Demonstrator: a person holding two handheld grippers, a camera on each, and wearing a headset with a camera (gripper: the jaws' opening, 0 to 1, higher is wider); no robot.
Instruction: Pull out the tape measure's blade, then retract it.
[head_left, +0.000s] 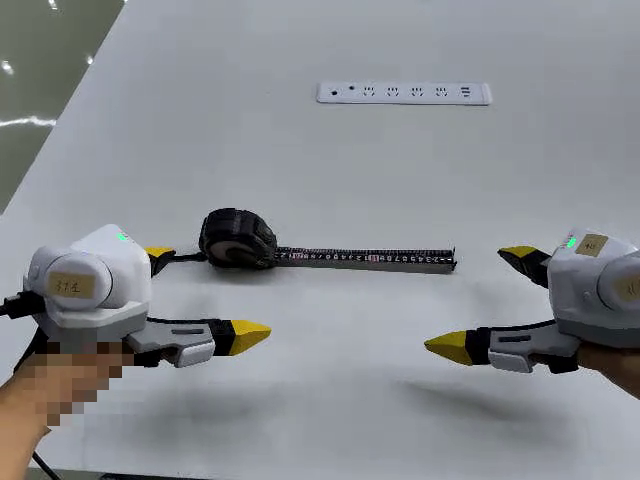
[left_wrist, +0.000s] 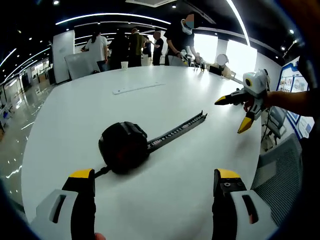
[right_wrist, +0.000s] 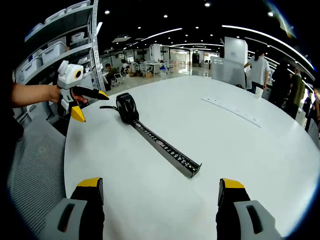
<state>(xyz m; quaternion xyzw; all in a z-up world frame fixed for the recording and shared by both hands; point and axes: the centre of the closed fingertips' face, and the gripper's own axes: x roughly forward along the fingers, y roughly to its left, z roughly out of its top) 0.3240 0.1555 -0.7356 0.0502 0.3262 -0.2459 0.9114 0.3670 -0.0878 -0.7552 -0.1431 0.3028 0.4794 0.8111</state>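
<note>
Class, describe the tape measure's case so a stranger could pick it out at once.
On the big white table, a white power strip lies at the far side. Nearer, a dark numbered blade lies flat across the middle. The case is the round black lump at the blade's left end in the head view, the only bulky dark thing there.

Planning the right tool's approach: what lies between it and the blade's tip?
Nothing; bare white table separates the right tool from the blade's tip, as the head view and the right gripper view both show. The tool's jaws stand open.
</note>
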